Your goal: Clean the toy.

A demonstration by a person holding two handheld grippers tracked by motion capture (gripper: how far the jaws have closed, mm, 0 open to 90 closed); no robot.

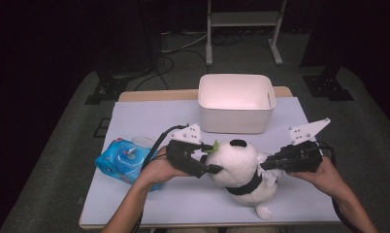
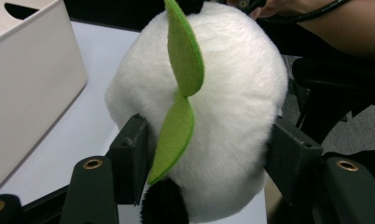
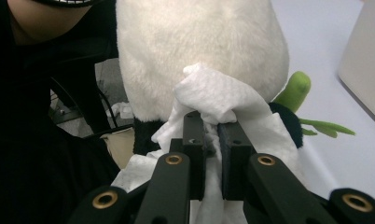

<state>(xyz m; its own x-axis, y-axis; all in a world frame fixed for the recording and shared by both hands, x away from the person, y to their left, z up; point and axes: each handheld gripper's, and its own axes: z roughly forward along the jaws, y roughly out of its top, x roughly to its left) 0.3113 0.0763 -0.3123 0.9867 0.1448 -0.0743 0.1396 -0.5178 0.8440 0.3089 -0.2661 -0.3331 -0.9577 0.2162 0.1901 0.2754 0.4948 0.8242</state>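
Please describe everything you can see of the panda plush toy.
The panda plush toy looks like soft white fur, with a black ear, a black band across its body and green felt leaves on its head. It is near the front of the table, before the white bin. The left gripper clamps its head between both jaws. The right gripper, shut on a white wipe, presses that wipe against its fur.

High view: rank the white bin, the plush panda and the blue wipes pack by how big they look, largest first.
1. white bin, clearly the largest.
2. plush panda, somewhat smaller; it sits nearer the camera, and both grippers cover parts of it.
3. blue wipes pack, the smallest, with its near end hidden behind the person's left forearm.
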